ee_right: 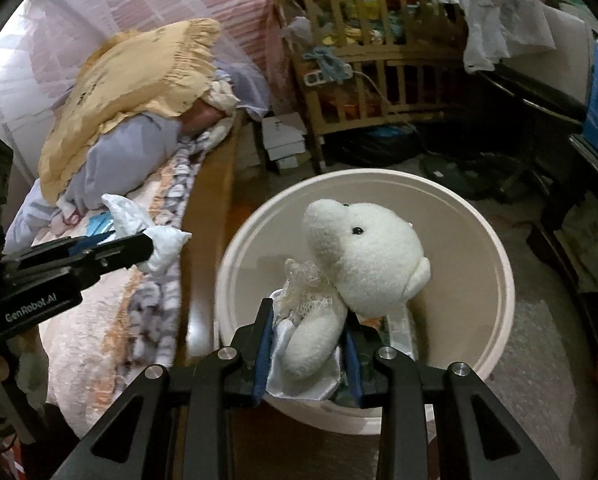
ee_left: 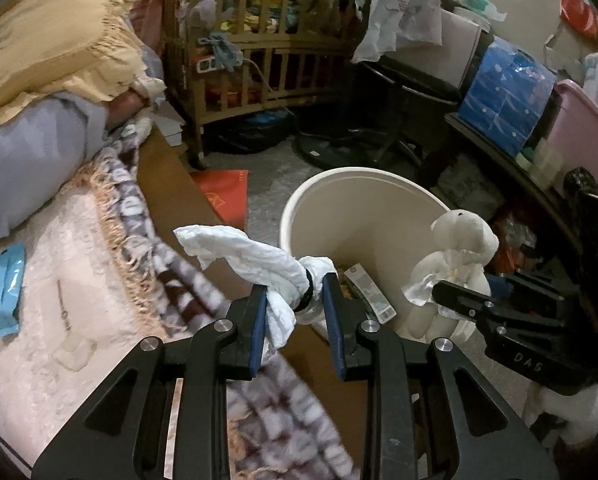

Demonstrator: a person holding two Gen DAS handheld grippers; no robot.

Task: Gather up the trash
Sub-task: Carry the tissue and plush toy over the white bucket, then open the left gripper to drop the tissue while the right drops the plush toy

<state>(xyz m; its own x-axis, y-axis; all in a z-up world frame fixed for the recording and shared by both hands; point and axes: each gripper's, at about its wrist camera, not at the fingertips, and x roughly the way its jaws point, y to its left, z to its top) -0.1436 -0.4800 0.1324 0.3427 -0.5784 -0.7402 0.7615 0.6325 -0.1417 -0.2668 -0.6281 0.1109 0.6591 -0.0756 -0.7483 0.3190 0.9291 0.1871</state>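
**Both tongs loaded over the waste bin**

The crumpled white plastic bag, knotted and cinched by a dark band, is clamped between the blue pads of the left tongs. It hangs above the bed's edge, just beside the rim of the round cream plastic waste bin. Its loose, wrinkled tail trails off to the left over the fringed brown-and-white blanket.

The right tongs are closed on the body of a white plush toy animal with a black bead eye and a scrap of lace and satin at its neck. The toy sits over the open mouth of the bin, its head leaning right. Inside the bin, a flat printed carton lies against the wall.

The bin stands on the grey floor against the wooden bed frame. On the bed lie a ruffled yellow pillow, a lilac cushion and a blue foil wrapper on the fluffy cream cover. Beyond the bin stands a slatted wooden crib stuffed with cloths, a red sheet lying flat on the floor before it. To the right, a dark shelf carries a glossy blue package and a pink plastic tub.
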